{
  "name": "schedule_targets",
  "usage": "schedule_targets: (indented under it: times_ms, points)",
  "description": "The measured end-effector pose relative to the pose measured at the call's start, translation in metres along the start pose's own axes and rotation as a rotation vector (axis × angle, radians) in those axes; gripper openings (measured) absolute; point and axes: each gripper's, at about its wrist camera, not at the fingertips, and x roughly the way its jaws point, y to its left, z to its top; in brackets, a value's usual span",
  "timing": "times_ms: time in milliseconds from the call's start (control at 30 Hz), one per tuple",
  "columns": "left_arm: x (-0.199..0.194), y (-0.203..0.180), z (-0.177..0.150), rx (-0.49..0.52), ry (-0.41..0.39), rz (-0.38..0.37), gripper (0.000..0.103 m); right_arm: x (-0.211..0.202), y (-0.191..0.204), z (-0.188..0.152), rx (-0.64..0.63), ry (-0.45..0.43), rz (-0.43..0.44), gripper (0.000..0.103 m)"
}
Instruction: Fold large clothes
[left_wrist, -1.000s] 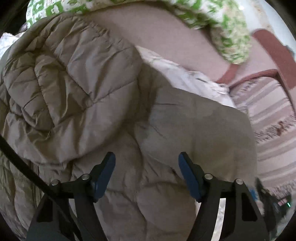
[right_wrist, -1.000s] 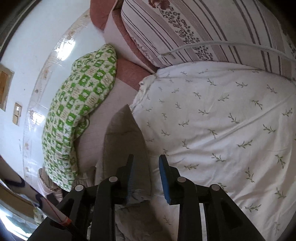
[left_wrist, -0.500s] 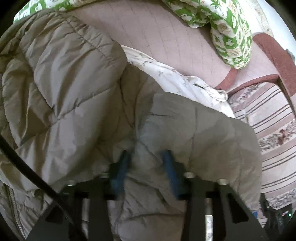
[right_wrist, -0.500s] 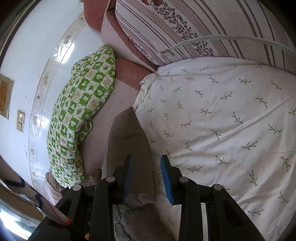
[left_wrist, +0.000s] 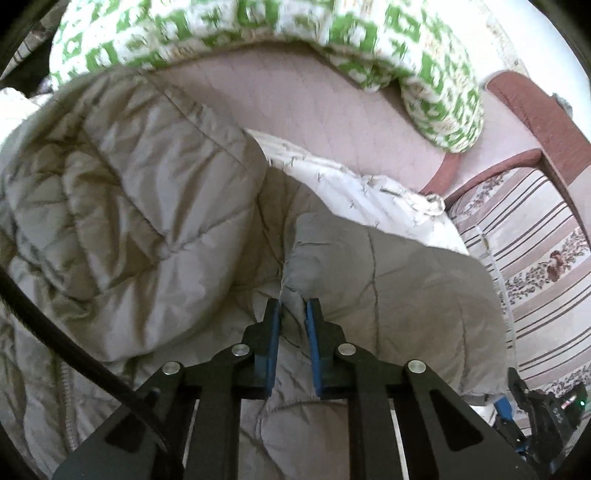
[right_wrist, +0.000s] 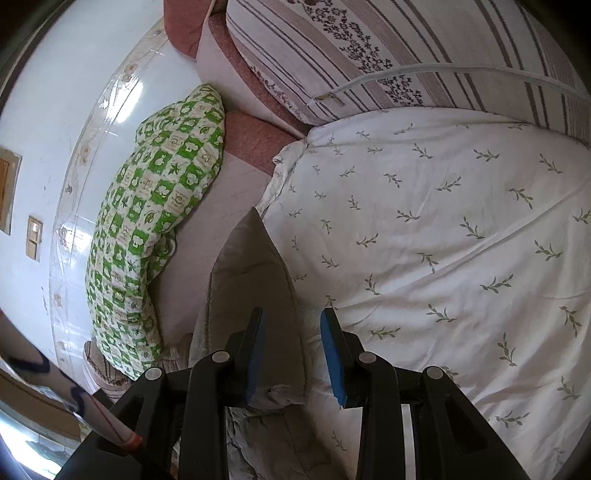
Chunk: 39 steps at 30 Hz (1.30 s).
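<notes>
Left hand-held gripper (left_wrist: 293, 314) is clamped on a pinch of the puffy beige jacket (left_wrist: 147, 221), which lies heaped on the bed's leaf-print sheet (right_wrist: 443, 240), likely to lift a flap over for folding. Right hand-held gripper (right_wrist: 291, 332) stands partly open astride the jacket's far corner, its pads not pressing, probably ready to steady it.

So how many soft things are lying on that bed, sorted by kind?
Beige quilted puffer jacket: 1
Green-and-white checked pillow: 1
White leaf-print duvet: 1
Striped floral cushion: 1
Total: 4
</notes>
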Motion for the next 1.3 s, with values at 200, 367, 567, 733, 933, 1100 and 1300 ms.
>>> schedule_targets:
  times_ms: [200, 367, 567, 733, 933, 1100, 1300]
  points:
    - [-0.057, 0.016, 0.003, 0.003, -0.089, -0.013, 0.012, 0.009, 0.006, -0.006, -0.033, 0.031, -0.017, 0.033]
    - [-0.120, 0.052, 0.000, -0.013, -0.199, 0.022, 0.012, 0.019, 0.018, -0.016, -0.084, 0.062, -0.021, 0.033]
    - [-0.172, 0.126, -0.009, -0.078, -0.273, 0.122, 0.012, 0.041, 0.040, -0.042, -0.186, 0.139, -0.031, 0.033]
    - [-0.165, 0.180, -0.028, -0.148, -0.220, 0.204, 0.012, 0.051, 0.059, -0.062, -0.278, 0.159, -0.048, 0.033]
    - [-0.139, 0.223, -0.042, -0.182, -0.186, 0.354, 0.014, 0.052, 0.071, -0.073, -0.367, 0.143, -0.080, 0.033]
    - [-0.153, 0.234, -0.060, -0.184, -0.267, 0.392, 0.037, 0.057, 0.092, -0.087, -0.483, 0.124, -0.086, 0.033]
    - [-0.160, 0.202, -0.064, -0.011, -0.381, 0.362, 0.048, 0.080, 0.122, -0.127, -0.663, 0.118, -0.087, 0.033]
